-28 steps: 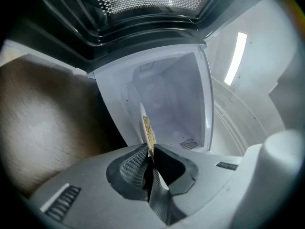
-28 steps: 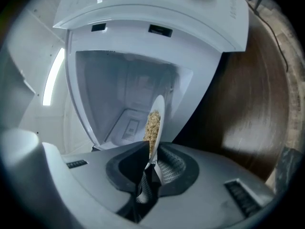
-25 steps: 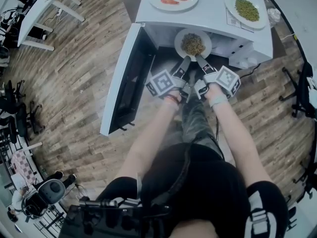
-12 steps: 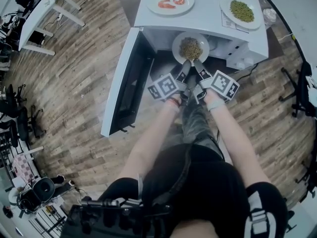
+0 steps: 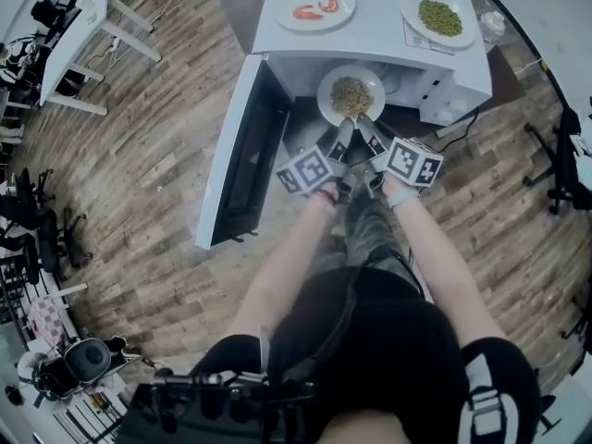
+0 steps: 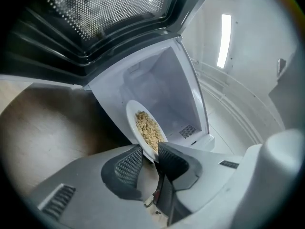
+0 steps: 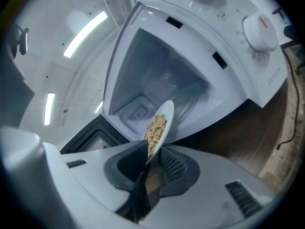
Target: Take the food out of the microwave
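Note:
A white plate (image 5: pixel 326 91) heaped with pale grain-like food (image 5: pixel 351 95) hangs level at the mouth of the open white microwave (image 5: pixel 444 72). My left gripper (image 5: pixel 342 129) is shut on the plate's near rim, which shows pinched between its ribbed pads in the left gripper view, where the plate (image 6: pixel 131 118) stands tilted ahead of the left gripper (image 6: pixel 150 157). My right gripper (image 5: pixel 364 126) holds the same rim just beside it. In the right gripper view the plate (image 7: pixel 167 114) sits between the jaws of the right gripper (image 7: pixel 152 160), which are opening.
The microwave door (image 5: pixel 236 151) stands swung open at the left. On top of the microwave lie a plate of shrimps (image 5: pixel 319 26) and a plate of green food (image 5: pixel 413 7). White desks (image 5: pixel 92 26) and chairs stand on the wood floor at the far left.
Both grippers have rolled a little and their marker cubes stand closer together. The plate stays at the microwave's mouth, still held at its near rim.

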